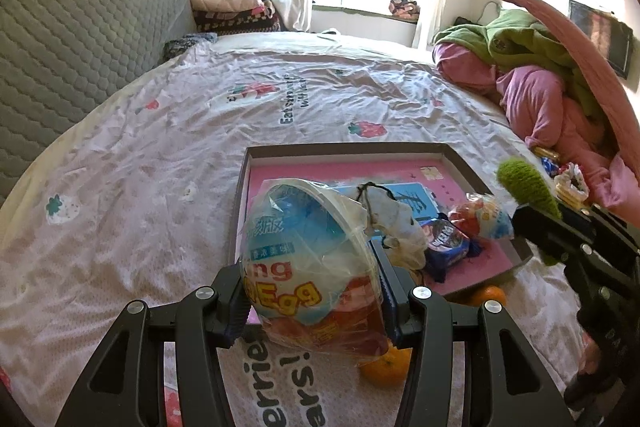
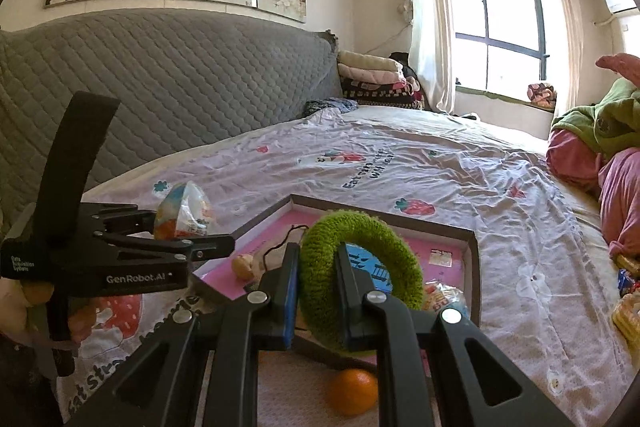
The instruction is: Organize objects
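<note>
My left gripper (image 1: 313,291) is shut on a plastic-wrapped toy egg (image 1: 308,251) with blue and orange print, held above the near corner of a shallow box (image 1: 344,149) with a pink floor. In the right wrist view the same egg (image 2: 184,211) sits in that gripper (image 2: 180,231) at the left. My right gripper (image 2: 319,287) is shut on the rim of a fuzzy green ring (image 2: 384,239), over the box's near edge (image 2: 474,251). The ring (image 1: 524,183) also shows at the right of the left wrist view.
Inside the box lie a white crumpled bag (image 1: 394,223), a blue snack packet (image 1: 444,241) and a second small egg packet (image 1: 480,215). Two oranges (image 1: 386,367) (image 1: 486,297) rest on the bedsheet by the box. Piled pink and green clothes (image 1: 532,79) and loose snacks (image 1: 568,183) lie right.
</note>
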`<state>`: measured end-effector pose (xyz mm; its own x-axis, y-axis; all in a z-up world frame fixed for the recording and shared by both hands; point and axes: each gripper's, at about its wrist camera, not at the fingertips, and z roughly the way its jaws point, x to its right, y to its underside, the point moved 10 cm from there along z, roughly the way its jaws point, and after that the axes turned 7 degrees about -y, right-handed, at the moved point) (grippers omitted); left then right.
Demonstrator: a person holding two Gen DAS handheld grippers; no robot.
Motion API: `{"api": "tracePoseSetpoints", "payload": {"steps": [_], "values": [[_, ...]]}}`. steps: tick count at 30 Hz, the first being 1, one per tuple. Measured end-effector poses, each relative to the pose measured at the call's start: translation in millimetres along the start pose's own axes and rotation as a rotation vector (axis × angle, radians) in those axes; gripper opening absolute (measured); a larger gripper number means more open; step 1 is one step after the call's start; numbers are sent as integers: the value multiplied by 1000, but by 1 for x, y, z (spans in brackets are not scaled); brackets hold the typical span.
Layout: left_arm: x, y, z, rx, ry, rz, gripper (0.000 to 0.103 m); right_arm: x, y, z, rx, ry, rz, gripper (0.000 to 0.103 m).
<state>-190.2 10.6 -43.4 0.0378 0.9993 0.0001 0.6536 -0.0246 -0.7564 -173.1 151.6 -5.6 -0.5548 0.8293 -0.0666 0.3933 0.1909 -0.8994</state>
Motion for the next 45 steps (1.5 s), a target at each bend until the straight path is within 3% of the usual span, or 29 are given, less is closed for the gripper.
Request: {"api": "tracePoseSetpoints", "payload": {"steps": [22,45], "values": [[-30,-31,45,-21,-34,-32,54,28,-13,25,-5,39,-31,17],[6,6,70,-104,10,72,54,25,18,49,-91,43,-58,17]]}}
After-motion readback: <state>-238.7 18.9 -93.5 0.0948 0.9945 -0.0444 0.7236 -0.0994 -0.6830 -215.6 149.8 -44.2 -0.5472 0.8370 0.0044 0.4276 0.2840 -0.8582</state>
